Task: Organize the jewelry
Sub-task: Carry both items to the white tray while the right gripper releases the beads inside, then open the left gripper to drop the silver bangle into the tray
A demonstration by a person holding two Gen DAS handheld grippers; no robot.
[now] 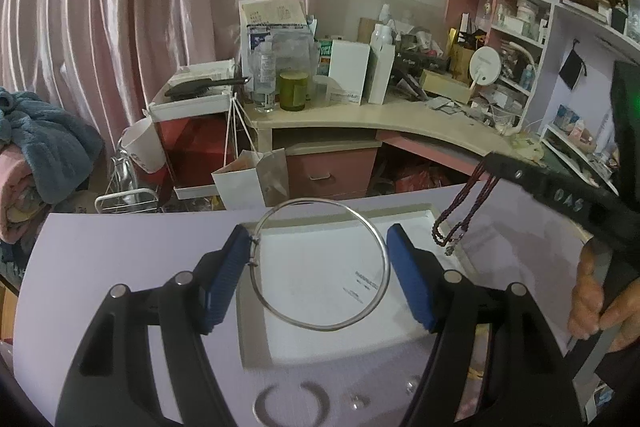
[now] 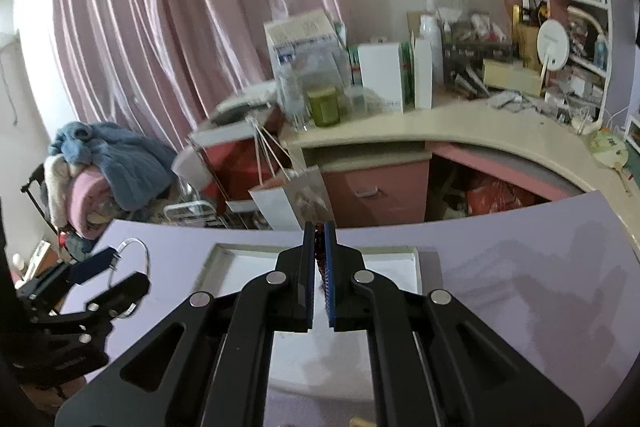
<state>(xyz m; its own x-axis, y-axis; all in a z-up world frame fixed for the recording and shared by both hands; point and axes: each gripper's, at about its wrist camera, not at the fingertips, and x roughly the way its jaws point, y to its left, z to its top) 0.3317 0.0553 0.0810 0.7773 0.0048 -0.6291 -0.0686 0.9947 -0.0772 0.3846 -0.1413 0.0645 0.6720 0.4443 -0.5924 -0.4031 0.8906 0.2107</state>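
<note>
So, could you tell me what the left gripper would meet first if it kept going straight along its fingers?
Probably the silver bangle already between the open left gripper pads, then the white tray floor beneath it; depth is hard to judge.

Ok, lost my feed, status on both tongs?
Left tongs open around bangle. Right tongs shut on beads, over box. Nothing in the way.

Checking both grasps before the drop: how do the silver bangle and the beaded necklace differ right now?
The silver bangle is a rigid hoop between the wide-open left claw; the beaded necklace is dark, limp, dangling from the shut right claw. The bangle is plain metal; the necklace is beaded strands. Both hang over the white tray.
</note>
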